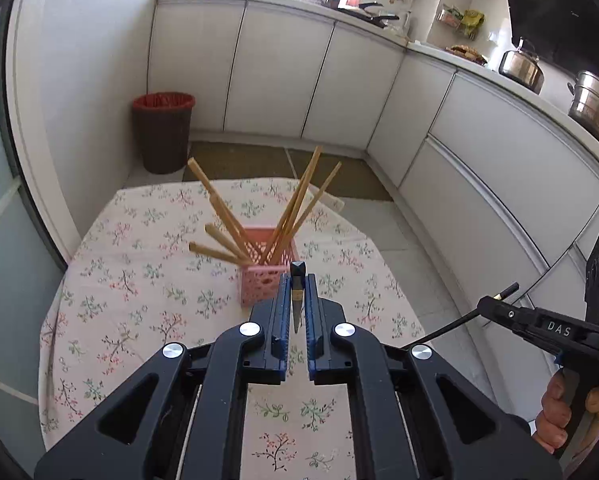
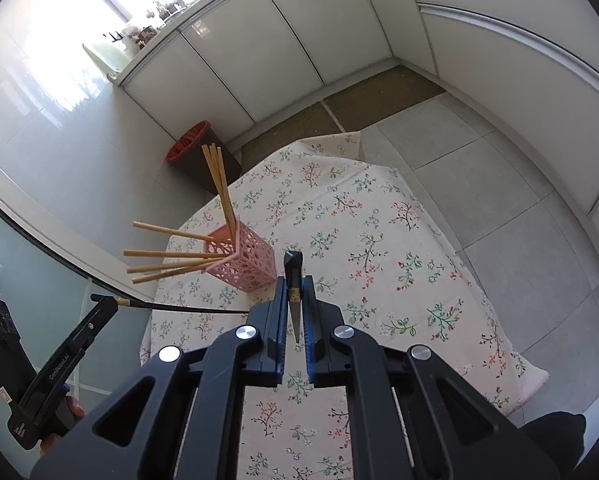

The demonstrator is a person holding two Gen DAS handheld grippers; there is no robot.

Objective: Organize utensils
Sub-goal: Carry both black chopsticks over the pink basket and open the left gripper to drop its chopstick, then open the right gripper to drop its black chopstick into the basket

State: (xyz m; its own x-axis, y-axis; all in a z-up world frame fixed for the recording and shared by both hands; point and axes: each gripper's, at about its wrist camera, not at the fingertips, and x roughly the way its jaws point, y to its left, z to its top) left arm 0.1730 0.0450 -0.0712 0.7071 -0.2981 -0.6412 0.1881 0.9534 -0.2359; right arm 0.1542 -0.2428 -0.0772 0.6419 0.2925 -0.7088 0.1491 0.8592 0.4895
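Observation:
A pink lattice holder [image 1: 261,280] stands on the floral-cloth table [image 1: 139,300] with several wooden chopsticks [image 1: 219,208] leaning out of it. It also shows in the right wrist view [image 2: 245,258] with its chopsticks [image 2: 167,256]. My left gripper [image 1: 298,280] is shut on a dark chopstick [image 1: 297,300], held end-on just right of and near the holder. My right gripper [image 2: 294,280] is shut on another dark chopstick [image 2: 294,296], held above the table to the right of the holder.
A dark bin with a red liner [image 1: 163,132] stands on the floor beyond the table. White cabinets [image 1: 279,72] run along the back and right. Pots [image 1: 595,104] sit on the counter. The other gripper's handle shows at the right edge [image 1: 547,328].

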